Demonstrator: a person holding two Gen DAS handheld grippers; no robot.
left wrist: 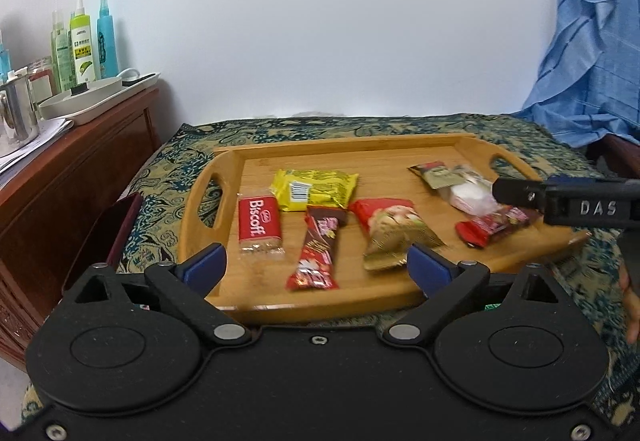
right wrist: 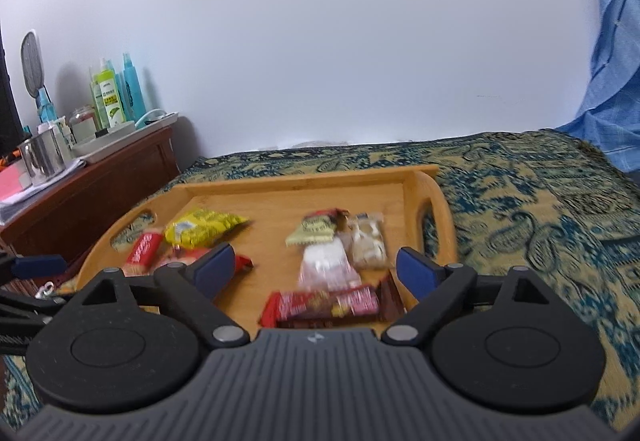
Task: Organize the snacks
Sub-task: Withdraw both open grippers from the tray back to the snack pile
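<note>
A wooden tray [left wrist: 256, 151] with handles lies on a patterned cloth and holds several snacks: a red Biscoff pack [left wrist: 258, 226], a yellow pack [left wrist: 314, 188], a red-brown bar [left wrist: 318, 249], a red and gold pack [left wrist: 394, 231], a clear white pack [left wrist: 470, 195] and a red bar [left wrist: 494, 227]. My left gripper [left wrist: 316, 265] is open and empty over the tray's near edge. My right gripper [right wrist: 316, 267] is open and empty above the red bar [right wrist: 328, 305] and the clear white pack [right wrist: 326, 267]; its finger reaches in from the right in the left wrist view [left wrist: 520, 193].
A dark red wooden cabinet [left wrist: 80, 161] stands left of the table, carrying spray bottles [left wrist: 86, 45], a white dish tray [left wrist: 96, 99] and a steel cup [left wrist: 16, 113]. Blue fabric [left wrist: 592, 53] hangs at the right. A dark phone-like object [left wrist: 108, 237] leans left of the tray.
</note>
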